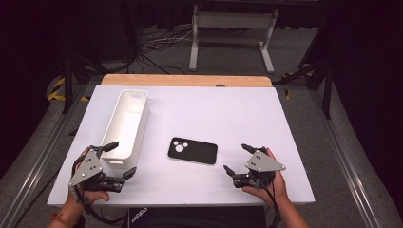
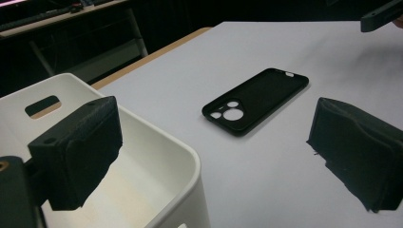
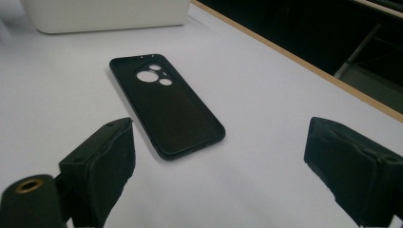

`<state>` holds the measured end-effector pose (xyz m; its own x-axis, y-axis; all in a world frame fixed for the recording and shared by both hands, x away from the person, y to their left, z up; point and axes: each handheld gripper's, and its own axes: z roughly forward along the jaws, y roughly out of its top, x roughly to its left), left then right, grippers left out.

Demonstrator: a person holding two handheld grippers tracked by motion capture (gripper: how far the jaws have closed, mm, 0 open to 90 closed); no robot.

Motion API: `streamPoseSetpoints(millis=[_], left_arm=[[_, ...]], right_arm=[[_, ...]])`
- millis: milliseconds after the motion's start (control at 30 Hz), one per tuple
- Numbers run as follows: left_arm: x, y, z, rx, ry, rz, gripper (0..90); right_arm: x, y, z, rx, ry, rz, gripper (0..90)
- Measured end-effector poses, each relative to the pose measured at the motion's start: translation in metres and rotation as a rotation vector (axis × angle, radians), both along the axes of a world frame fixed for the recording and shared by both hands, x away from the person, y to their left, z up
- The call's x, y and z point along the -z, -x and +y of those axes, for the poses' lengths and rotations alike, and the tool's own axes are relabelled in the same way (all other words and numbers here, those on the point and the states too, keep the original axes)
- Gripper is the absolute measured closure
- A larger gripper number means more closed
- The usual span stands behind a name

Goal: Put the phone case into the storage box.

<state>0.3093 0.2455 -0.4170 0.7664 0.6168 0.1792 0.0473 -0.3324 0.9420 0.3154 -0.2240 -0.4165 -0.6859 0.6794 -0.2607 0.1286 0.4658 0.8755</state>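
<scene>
A black phone case [image 1: 192, 151] lies flat on the white table [image 1: 199, 114], camera cut-outs toward the left. The case [image 2: 256, 99] shows ahead of the left jaws, and the case [image 3: 166, 107] lies just beyond the right jaws. My left gripper [image 1: 119, 159] rests at the table's front left, open, jaws spread by the near end of a white bin [image 1: 126, 124]. My right gripper [image 1: 237, 158] sits at the front right, open and empty, pointing toward the case.
The long white bin [image 2: 157, 156] is empty and runs from front left toward the back. A wooden strip [image 1: 186, 80] edges the table's far side. Beyond it stand a white frame [image 1: 233, 33] and floor cables.
</scene>
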Motion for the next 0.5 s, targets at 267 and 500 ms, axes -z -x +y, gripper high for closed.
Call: streamPoseSetpoints(millis=[267, 500], left_arm=[[0.003, 0.001, -0.007, 0.018, -0.028, -0.005, 4.8], [0.005, 0.003, -0.006, 0.014, -0.037, 0.005, 4.8]], right_arm=[[-0.002, -0.005, 0.0, -0.012, -0.007, 0.032, 10.2], [-0.008, -0.017, 0.008, -0.039, 0.006, 0.066, 9.7]])
